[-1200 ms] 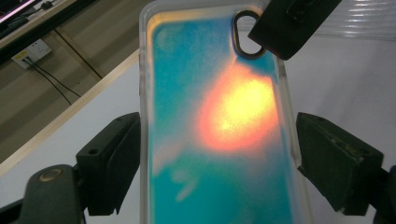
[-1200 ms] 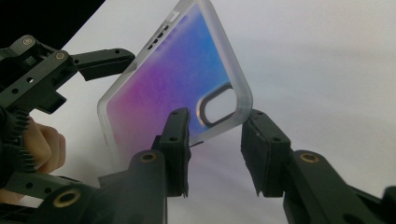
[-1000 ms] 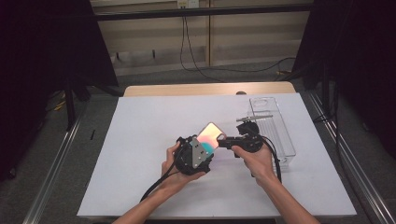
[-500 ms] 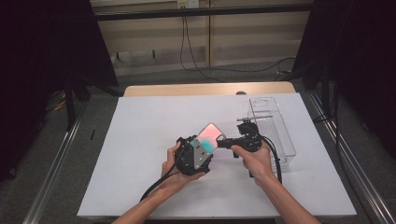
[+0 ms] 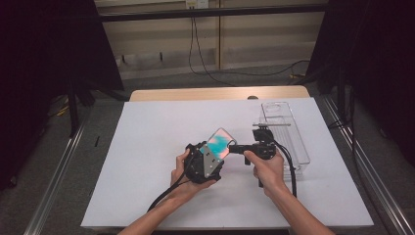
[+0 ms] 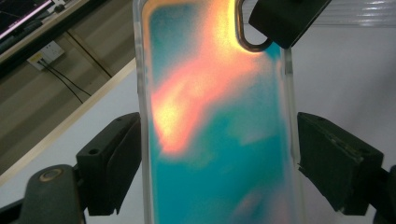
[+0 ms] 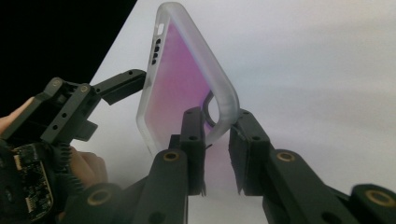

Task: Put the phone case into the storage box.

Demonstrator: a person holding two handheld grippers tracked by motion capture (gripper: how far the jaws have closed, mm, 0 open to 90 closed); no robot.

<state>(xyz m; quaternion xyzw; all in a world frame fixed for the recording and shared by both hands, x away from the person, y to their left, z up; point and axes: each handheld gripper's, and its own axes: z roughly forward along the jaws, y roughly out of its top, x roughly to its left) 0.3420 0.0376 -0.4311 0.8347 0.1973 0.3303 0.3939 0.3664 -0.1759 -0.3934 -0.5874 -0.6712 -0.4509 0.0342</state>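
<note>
I have the phone case (image 5: 219, 143) lifted off the white table (image 5: 147, 147), held tilted between my two grippers near the table's middle. My left gripper (image 5: 204, 164) clamps it across its width, one pad on each long edge, the teal and orange back facing that gripper's camera. My right gripper (image 7: 215, 135) has just been closing its jaws, and they now pinch the case's corner by the camera cut-out, one jaw inside the shell and one outside. A clear plastic box (image 5: 286, 134) sits on the table just beyond my right hand (image 5: 265, 169).
</note>
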